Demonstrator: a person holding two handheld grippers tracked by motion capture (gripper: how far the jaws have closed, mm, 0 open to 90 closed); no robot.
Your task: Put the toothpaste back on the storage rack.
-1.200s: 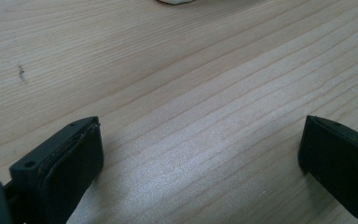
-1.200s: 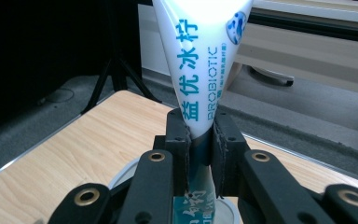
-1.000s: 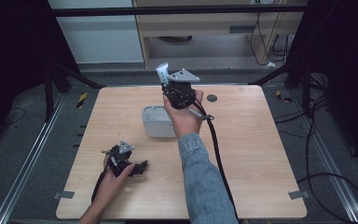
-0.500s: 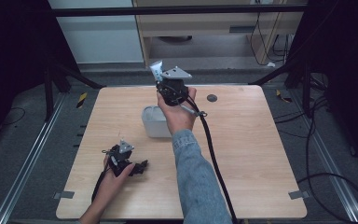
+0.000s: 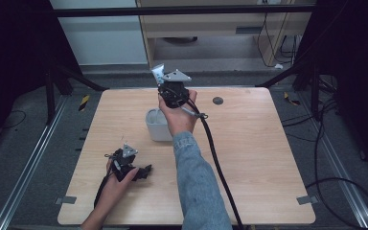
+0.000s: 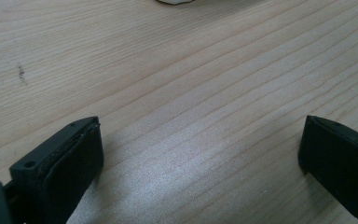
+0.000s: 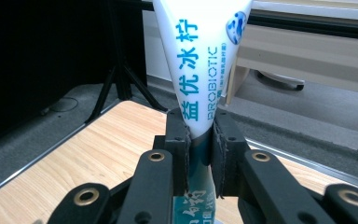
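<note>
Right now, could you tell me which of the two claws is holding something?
The right claw, raised above the tub, is shut on a white tube; the left claw rests open on the table.

Light wooden tabletop (image 5: 249,143) on grey carpeted floor (image 5: 24,143), black cables (image 5: 335,139) trailing right, pale wooden cabinet (image 5: 220,28) behind.

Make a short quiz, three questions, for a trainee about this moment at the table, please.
1. True or false: the right gripper is shut on the white tube.
2. The left gripper is: A) open above bare wood, B) shut on a cup, C) holding a cable.
3. Fill in: the English word printed on the tube is ____.

Key: 1 true. 2 A, its fingers stand wide apart over the table. 3 PROBIOTIC.
</note>
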